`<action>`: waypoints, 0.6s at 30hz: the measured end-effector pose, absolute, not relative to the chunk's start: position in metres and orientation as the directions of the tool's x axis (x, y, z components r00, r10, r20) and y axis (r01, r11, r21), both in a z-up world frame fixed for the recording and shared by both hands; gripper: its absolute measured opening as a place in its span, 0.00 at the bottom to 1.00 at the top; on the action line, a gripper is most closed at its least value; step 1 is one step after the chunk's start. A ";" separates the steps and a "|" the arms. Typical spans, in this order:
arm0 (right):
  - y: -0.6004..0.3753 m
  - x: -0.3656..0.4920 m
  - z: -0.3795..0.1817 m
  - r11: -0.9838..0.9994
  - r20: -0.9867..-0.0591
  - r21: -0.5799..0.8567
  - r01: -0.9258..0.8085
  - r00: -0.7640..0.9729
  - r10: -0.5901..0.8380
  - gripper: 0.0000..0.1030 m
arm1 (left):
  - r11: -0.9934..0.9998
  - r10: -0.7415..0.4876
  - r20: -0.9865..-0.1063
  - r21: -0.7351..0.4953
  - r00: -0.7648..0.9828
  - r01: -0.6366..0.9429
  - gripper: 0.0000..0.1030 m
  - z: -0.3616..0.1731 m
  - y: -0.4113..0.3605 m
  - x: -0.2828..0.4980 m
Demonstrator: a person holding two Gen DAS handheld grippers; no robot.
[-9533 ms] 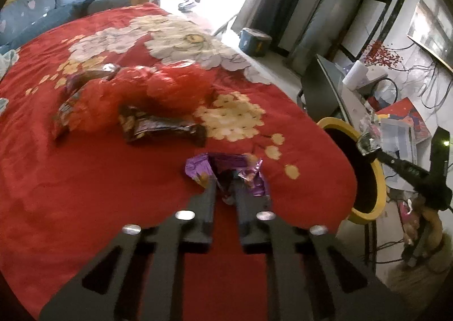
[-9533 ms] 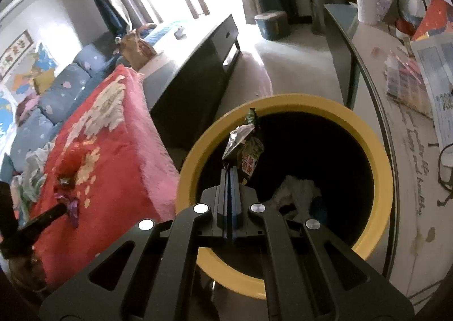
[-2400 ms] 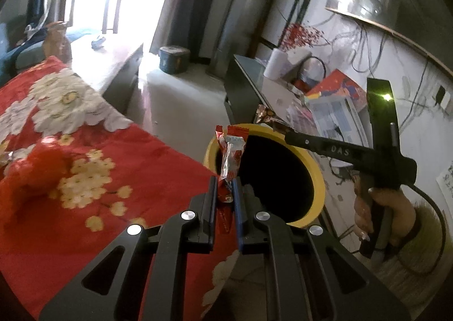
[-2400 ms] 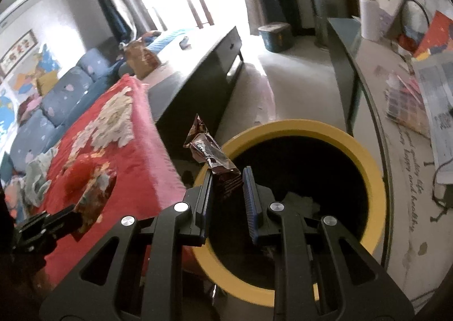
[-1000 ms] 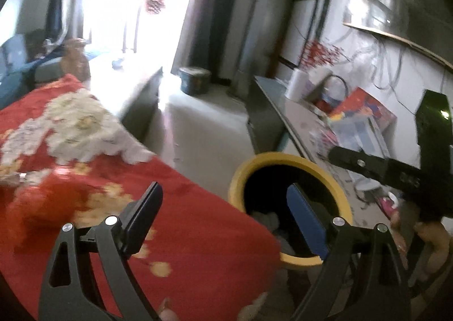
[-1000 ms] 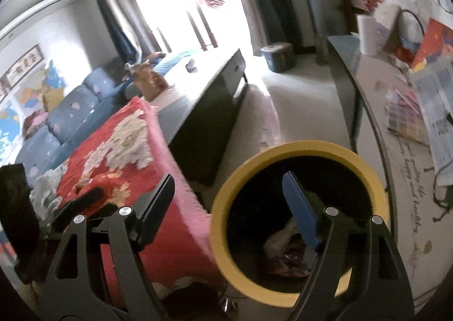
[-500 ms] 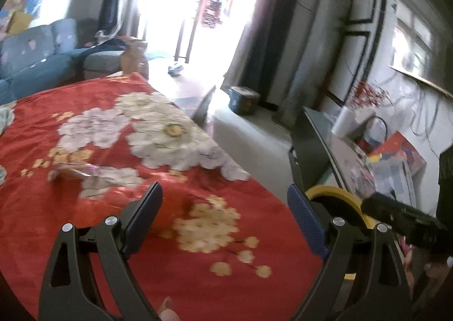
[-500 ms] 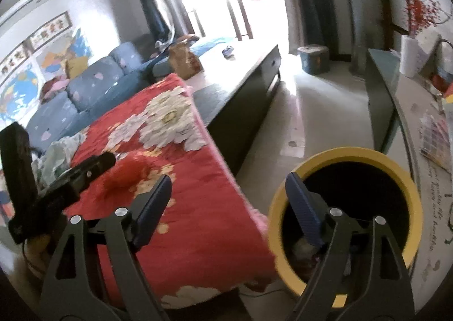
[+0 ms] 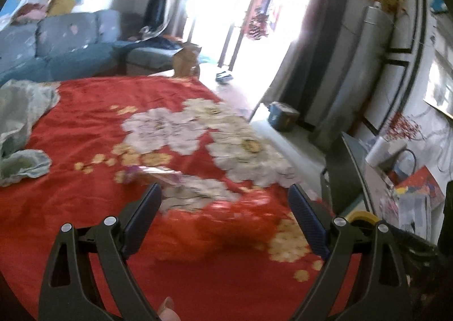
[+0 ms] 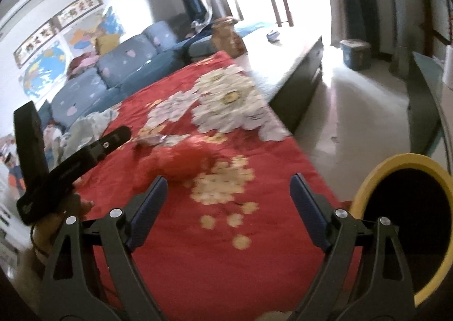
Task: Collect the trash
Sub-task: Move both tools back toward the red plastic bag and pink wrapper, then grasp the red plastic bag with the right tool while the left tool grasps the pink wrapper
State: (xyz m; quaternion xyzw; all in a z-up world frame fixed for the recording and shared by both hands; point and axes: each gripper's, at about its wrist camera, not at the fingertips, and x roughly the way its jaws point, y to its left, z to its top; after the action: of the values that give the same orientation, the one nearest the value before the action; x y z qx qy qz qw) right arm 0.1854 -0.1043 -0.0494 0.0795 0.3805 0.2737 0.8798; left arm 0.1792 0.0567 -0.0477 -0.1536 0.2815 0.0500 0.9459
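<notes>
A crumpled red plastic bag (image 9: pixel 240 213) lies on the red floral blanket (image 9: pixel 85 128), just ahead of my left gripper (image 9: pixel 223 193), which is open and empty. A silvery purple wrapper (image 9: pixel 158 172) lies beyond its left finger. In the right wrist view the same red bag (image 10: pixel 181 162) and wrapper (image 10: pixel 150 140) lie ahead of my right gripper (image 10: pixel 228 182), whose jaws are opening with nothing between them. The yellow-rimmed bin (image 10: pixel 396 161) stands at the lower right, off the blanket's edge. The bin's rim (image 9: pixel 362 215) peeks out behind the left gripper's right finger.
A pale cloth (image 9: pixel 19 123) lies on the blanket's left side. A blue sofa (image 10: pixel 119 66) runs behind it. A dark low table (image 10: pixel 297 77) borders the blanket's far side. A grey side table (image 9: pixel 348 168) with papers stands by the bin. A blue box (image 10: pixel 355 53) sits on the floor.
Both grippers, open and empty, have swung left, away from the bin and over the blanket. The bin has slid to the right edge of both views; the red bag now lies ahead.
</notes>
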 end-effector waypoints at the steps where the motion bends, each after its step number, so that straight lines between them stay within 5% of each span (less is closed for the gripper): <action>1: -0.095 0.186 -0.050 0.832 -0.631 0.348 -0.432 0.548 0.549 0.77 | 0.942 0.018 -0.557 -0.268 0.830 -0.200 0.85 -0.050 0.066 0.180; 5: -0.071 0.189 -0.055 0.815 -0.637 0.353 -0.460 0.520 0.569 0.85 | 0.915 0.056 -0.576 -0.297 0.815 -0.273 0.85 -0.058 0.101 0.179; 18: -0.008 0.235 -0.085 0.794 -0.692 0.398 -0.460 0.418 0.589 0.85 | 0.842 0.023 -0.617 -0.413 0.787 -0.348 0.84 -0.086 0.165 0.200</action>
State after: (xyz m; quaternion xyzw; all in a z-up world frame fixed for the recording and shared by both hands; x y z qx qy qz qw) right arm 0.2350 -0.0080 -0.0846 0.0732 0.4398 0.3126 0.8388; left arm 0.2003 0.1651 -0.0864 -0.2619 0.3100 0.1021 0.9082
